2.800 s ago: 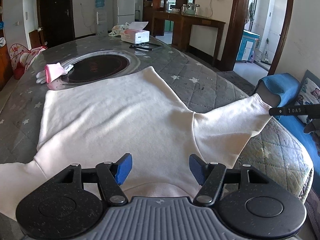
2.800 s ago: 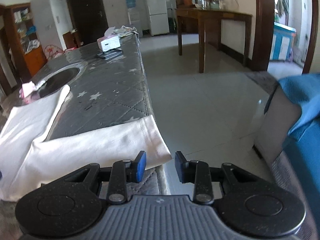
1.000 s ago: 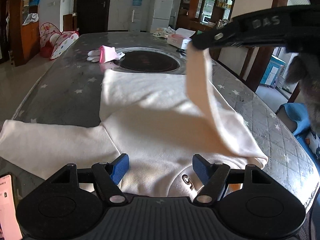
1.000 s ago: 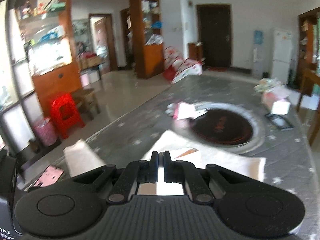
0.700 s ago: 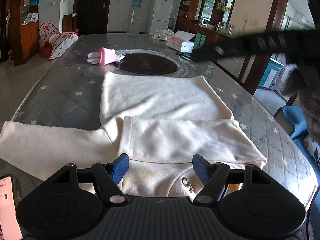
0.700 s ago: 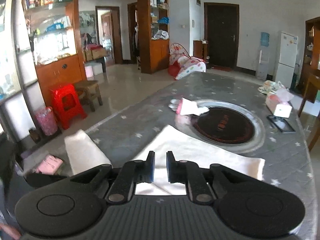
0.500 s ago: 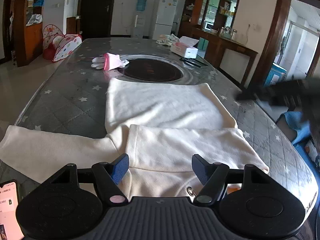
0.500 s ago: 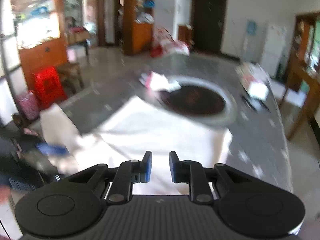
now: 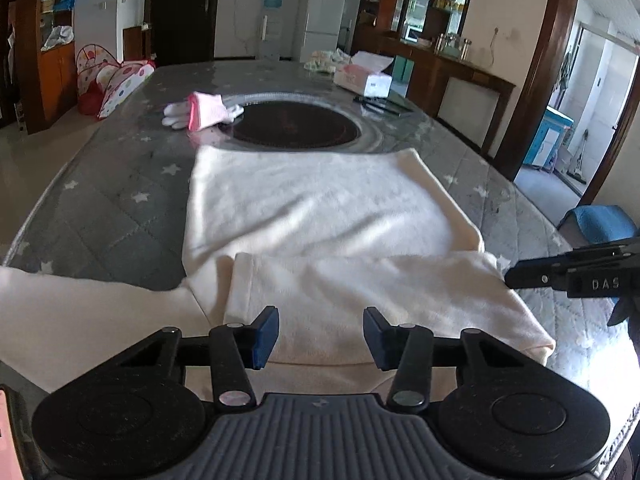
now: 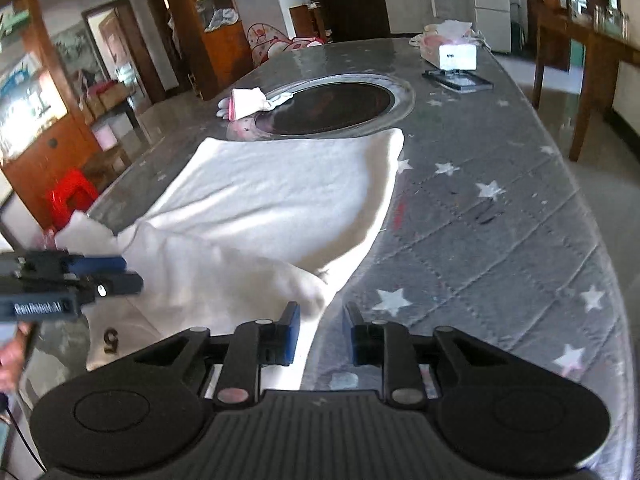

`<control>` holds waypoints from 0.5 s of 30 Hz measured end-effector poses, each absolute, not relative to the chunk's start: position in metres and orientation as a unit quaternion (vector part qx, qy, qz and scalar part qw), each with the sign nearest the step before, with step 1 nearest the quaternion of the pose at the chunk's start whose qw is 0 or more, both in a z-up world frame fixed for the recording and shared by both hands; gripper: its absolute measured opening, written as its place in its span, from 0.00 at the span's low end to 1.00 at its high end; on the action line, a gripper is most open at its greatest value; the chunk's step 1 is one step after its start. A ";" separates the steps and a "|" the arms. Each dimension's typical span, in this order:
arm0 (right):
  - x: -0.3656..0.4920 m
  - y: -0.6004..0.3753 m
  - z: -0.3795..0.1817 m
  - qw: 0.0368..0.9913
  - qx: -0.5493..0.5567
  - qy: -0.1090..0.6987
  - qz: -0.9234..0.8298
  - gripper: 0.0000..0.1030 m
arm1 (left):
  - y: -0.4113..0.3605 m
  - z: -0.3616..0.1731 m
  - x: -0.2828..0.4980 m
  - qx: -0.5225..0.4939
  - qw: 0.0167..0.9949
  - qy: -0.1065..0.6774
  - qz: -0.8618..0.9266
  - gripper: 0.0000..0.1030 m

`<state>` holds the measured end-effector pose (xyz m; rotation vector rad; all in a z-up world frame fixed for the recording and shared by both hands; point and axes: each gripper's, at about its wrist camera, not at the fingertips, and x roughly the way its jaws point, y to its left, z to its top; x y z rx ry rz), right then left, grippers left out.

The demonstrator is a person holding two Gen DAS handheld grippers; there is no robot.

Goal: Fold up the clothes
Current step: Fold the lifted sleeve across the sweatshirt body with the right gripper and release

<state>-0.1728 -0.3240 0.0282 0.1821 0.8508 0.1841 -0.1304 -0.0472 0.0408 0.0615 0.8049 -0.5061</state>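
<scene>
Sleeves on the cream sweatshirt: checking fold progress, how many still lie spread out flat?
1. The unfolded left sleeve stretches out over the grey star-patterned table's left edge. The other sleeve is already folded across the cream sweatshirt's body.

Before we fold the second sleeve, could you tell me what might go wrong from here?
The folded right sleeve of the cream sweatshirt lies loose; the closing left claw above it could drag it askew. The unfolded left sleeve reaches the edge of the grey star-patterned table and may slip off.
</scene>
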 end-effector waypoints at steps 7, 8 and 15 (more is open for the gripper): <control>-0.163 -0.315 0.015 0.897 0.099 0.419 0.094 0.25 | -0.045 0.034 -0.128 0.031 0.888 0.392 -0.238 0.48; -0.163 -0.312 0.014 0.898 0.092 0.421 0.092 0.22 | -0.046 0.034 -0.128 0.032 0.888 0.392 -0.238 0.48; -0.171 -0.300 0.024 0.908 0.025 0.414 0.058 0.07 | -0.055 0.034 -0.130 0.031 0.882 0.393 -0.257 0.48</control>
